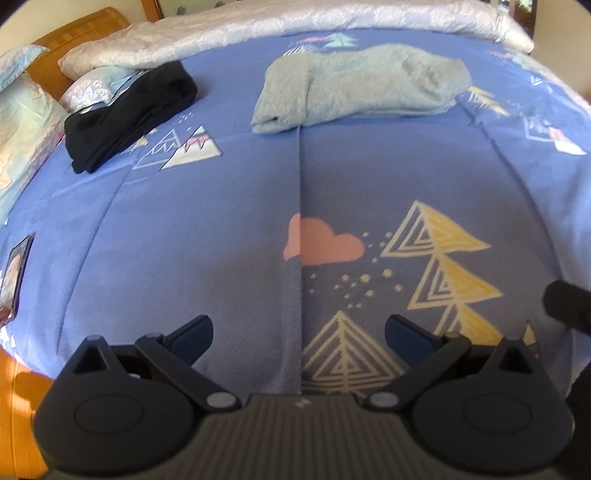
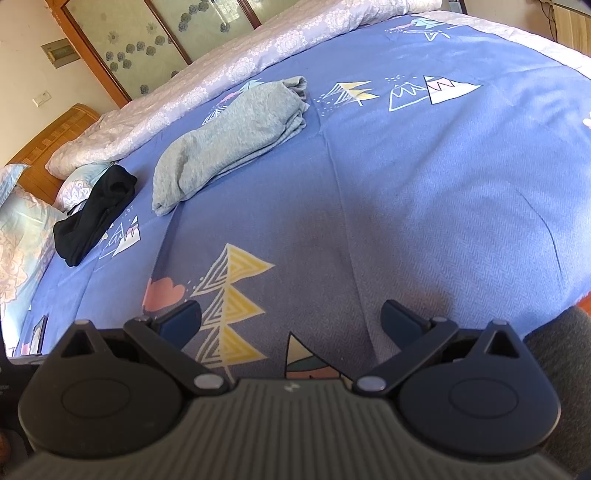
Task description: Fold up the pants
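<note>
Grey pants [image 1: 362,86] lie folded in a thick bundle on the blue patterned bedspread [image 1: 221,221], far across the bed; they also show in the right wrist view [image 2: 236,136]. A black garment [image 1: 129,114] lies bunched to their left, near the pillows, and appears in the right wrist view too [image 2: 94,216]. My left gripper [image 1: 299,334] is open and empty, hovering over the near part of the bed, well short of the pants. My right gripper [image 2: 291,319] is open and empty, also over the near bedspread.
A pale floral quilt [image 1: 258,26] is rolled along the far side of the bed. Pillows [image 1: 22,122] and a wooden headboard [image 1: 74,40] are at the left. A phone [image 1: 14,273] lies on the bed's left edge. A dark object [image 1: 565,302] shows at the right edge.
</note>
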Demonstrator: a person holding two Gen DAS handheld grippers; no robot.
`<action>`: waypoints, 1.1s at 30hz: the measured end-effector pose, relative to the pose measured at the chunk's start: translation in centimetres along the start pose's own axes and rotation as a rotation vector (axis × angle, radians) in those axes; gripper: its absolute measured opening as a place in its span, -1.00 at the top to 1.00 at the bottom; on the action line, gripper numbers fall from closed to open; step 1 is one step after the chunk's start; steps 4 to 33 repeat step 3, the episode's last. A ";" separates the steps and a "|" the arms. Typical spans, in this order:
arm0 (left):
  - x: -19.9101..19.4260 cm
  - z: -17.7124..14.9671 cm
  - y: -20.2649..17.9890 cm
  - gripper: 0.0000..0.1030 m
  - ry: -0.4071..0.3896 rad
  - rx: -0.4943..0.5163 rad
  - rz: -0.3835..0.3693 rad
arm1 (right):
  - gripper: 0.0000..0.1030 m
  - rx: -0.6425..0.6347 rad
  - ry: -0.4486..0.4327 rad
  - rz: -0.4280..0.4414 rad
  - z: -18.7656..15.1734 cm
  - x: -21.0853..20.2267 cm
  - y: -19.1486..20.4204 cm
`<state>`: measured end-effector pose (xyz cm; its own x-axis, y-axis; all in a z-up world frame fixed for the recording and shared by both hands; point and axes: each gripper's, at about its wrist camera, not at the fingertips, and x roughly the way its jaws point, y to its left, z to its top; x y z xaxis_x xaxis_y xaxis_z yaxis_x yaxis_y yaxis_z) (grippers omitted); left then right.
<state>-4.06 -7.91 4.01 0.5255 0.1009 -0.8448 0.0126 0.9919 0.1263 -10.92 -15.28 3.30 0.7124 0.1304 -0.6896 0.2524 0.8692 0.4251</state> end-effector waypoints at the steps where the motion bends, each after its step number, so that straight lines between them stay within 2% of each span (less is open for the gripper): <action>1: -0.1 0.1 0.0 -1.00 -0.008 0.000 -0.008 | -1.00 -0.001 -0.003 0.000 0.0 0.0 0.0; 3: -0.1 0.4 0.0 -1.00 -0.021 -0.003 -0.030 | -1.00 -0.008 -0.016 0.001 -0.1 -0.1 0.1; 33: -0.1 0.4 0.0 -1.00 -0.021 -0.003 -0.030 | -1.00 -0.008 -0.016 0.001 -0.1 -0.1 0.1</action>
